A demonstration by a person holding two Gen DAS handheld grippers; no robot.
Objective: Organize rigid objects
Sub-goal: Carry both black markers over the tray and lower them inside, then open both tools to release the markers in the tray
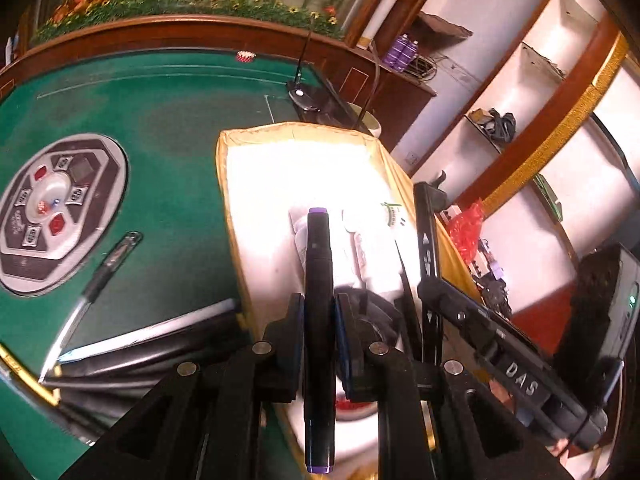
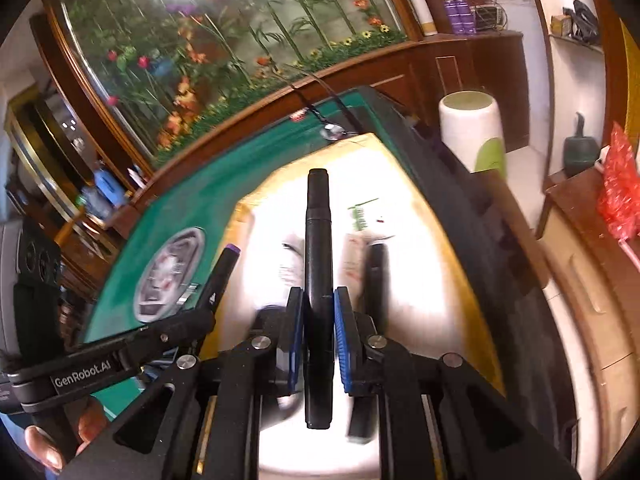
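Note:
My left gripper [image 1: 318, 306] is shut on a black marker with purple ends [image 1: 318, 264], which stands upright between the pads over a gold-rimmed box with a white inside [image 1: 256, 184]. My right gripper [image 2: 319, 304] is shut on an all-black marker [image 2: 319, 240] above the same box [image 2: 452, 264]. Each gripper shows in the other's view: the right gripper [image 1: 432, 292] at the box's right rim, the left gripper [image 2: 208, 312] at its left rim with the purple-capped marker [image 2: 226, 264]. White tubes [image 1: 360, 248] and another black marker [image 2: 376, 276] lie inside the box.
The box rests on a green felt game table [image 1: 160, 120] with a round grey centre console [image 1: 60, 212]. A clear pen [image 1: 96, 280] and dark flat sheets [image 1: 140, 356] lie left of the box. A white and green stool [image 2: 472, 132] and a red bag [image 2: 620, 196] stand to the right.

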